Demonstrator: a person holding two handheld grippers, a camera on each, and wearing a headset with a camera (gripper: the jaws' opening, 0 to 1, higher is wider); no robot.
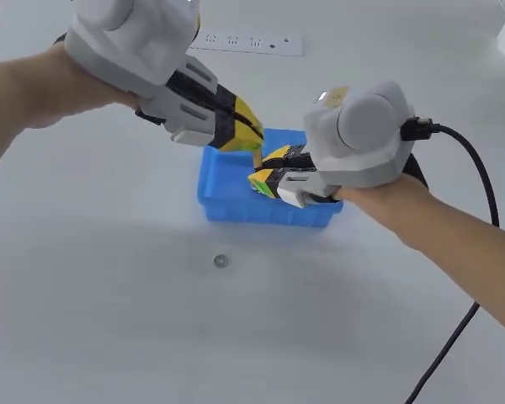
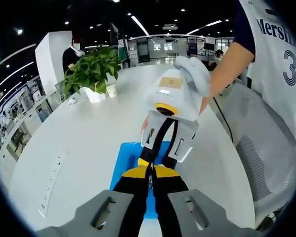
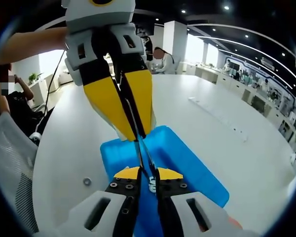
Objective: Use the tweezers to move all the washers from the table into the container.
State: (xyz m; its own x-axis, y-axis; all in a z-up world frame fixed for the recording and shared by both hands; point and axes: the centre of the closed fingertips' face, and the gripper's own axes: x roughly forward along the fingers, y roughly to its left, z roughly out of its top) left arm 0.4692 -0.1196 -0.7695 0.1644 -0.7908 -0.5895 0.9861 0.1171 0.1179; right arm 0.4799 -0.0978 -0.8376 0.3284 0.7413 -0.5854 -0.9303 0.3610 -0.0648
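Left gripper [image 1: 254, 140] clenched on upper end of tweezers [image 3: 142, 153], steadying them. Right gripper [image 3: 149, 174] pinches tweezer legs near tips, likely to keep washer [image 3: 152, 186] clamped. Both over blue container [image 1: 236, 207], apparently for drop. Second washer [image 1: 220, 261] lies on table [image 1: 109, 320], near container.

**Legible markings, as I read them in the left gripper view.**

(a) White sleeveless fabric jersey [image 2: 276, 74] worn by the person: dark lettering "Mersi", cut off at the picture's edge. Below it is a large outlined numeral "3", followed by a partly cropped stroke.

(b) Small tan rectangular sticker [image 2: 170, 82] on the white housing of the right gripper [image 2: 150, 167]: the digit "9". In the head view I find this sticker too blurred to read.
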